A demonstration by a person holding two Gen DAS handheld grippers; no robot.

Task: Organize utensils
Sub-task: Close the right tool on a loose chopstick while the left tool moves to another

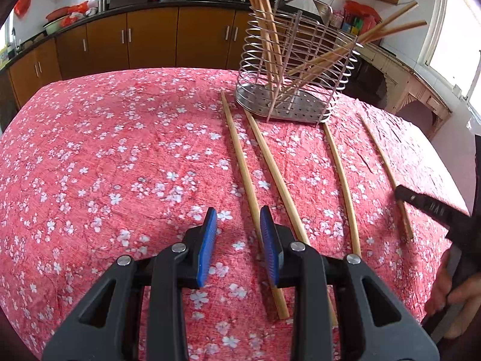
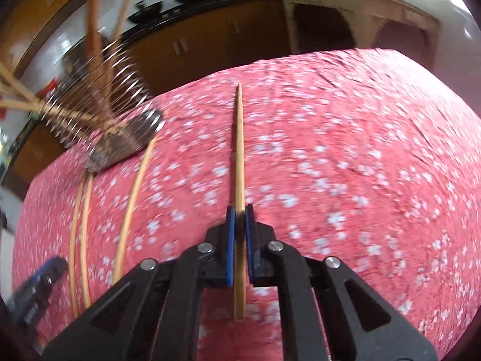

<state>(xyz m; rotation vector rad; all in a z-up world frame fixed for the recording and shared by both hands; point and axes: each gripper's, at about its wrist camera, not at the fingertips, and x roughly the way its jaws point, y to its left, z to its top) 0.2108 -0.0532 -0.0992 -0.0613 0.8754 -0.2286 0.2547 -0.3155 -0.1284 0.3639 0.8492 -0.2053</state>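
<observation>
Several wooden chopsticks lie on the pink flowered tablecloth [image 1: 90,156]. A wire utensil holder [image 1: 297,66] at the far side holds several more. My left gripper [image 1: 239,219] is open, just above the near end of the leftmost chopstick [image 1: 240,162], which lies by the right pad. My right gripper [image 2: 239,213] is shut on a chopstick [image 2: 239,150] that points away from me; it also shows at the right edge of the left wrist view [image 1: 421,201]. The holder [image 2: 99,102] appears blurred at the left in the right wrist view.
Three other chopsticks [image 2: 132,210] lie left of the right gripper. Brown kitchen cabinets [image 1: 150,39] and a counter with pans stand behind the table. A person's hand [image 1: 454,294] holds the right gripper at the lower right.
</observation>
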